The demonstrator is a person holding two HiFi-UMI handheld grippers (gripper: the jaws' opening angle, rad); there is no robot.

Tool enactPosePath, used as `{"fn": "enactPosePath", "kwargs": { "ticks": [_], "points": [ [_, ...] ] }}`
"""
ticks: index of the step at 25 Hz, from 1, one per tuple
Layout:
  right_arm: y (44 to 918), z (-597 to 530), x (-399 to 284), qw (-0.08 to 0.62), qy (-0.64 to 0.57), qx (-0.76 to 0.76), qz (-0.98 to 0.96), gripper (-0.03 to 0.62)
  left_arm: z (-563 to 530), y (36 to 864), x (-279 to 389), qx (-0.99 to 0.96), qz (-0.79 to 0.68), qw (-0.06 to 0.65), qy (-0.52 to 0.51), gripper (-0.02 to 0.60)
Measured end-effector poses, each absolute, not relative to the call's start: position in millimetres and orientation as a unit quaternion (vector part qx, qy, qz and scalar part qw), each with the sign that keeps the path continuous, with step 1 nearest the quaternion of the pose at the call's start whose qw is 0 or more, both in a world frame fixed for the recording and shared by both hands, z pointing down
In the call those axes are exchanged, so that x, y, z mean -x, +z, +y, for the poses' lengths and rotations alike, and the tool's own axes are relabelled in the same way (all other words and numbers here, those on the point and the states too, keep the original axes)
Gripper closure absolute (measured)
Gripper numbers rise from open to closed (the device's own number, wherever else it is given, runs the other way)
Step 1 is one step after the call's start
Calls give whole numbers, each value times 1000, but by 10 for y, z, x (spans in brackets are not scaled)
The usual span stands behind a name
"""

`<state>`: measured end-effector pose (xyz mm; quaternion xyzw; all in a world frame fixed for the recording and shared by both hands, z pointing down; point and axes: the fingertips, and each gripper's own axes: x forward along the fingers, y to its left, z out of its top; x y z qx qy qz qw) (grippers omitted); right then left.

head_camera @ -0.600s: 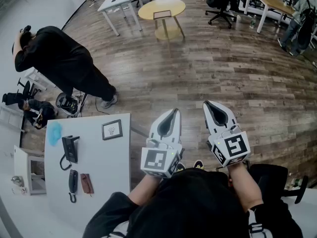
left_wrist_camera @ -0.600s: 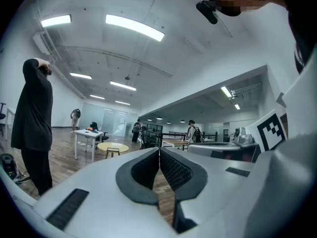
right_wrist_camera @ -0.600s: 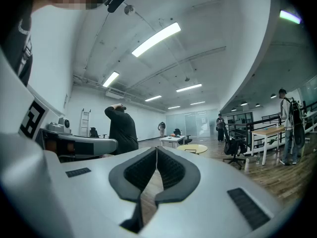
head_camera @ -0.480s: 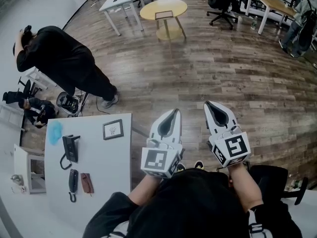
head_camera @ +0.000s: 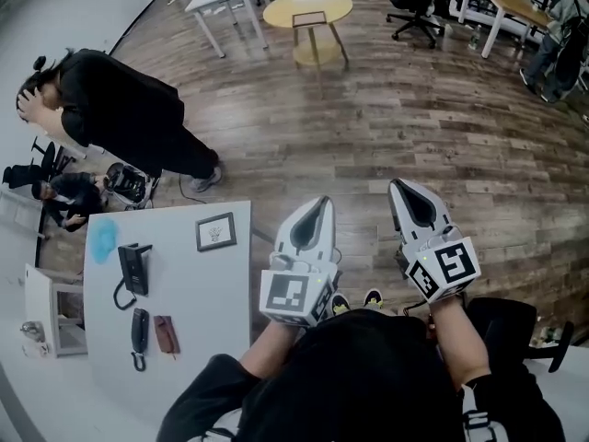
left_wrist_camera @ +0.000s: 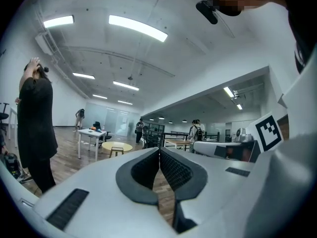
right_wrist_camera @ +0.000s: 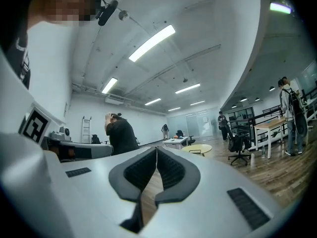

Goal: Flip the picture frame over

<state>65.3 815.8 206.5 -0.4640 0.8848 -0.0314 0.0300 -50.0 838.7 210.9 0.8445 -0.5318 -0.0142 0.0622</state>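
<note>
My left gripper (head_camera: 321, 203) and right gripper (head_camera: 398, 185) sit closed on nothing; unopened, they'd likely shove the small dark-rimmed picture frame (head_camera: 214, 232), seemingly lying flat, off the white table (head_camera: 202, 320).

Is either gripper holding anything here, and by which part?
Nothing is held: left gripper and right gripper are both shut and empty; the picture frame lies untouched on the table.

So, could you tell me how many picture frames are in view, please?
2. One frame lies on the near white table; the other sits on the far round table. Others could be hidden elsewhere.
</note>
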Motion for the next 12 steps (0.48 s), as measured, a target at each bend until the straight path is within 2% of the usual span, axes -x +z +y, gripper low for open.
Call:
{"fn": "enactPosePath", "kwargs": {
  "ticks": [8, 12],
  "points": [
    [2284, 8093, -531, -5, -40, 464, 885, 574, 8286, 2151, 750, -838, -541, 65, -7, 555],
    [2317, 7967, -570, 1, -44, 464, 885, 574, 8177, 2200, 720, -838, -542, 72, -5, 555]
  ]
}}
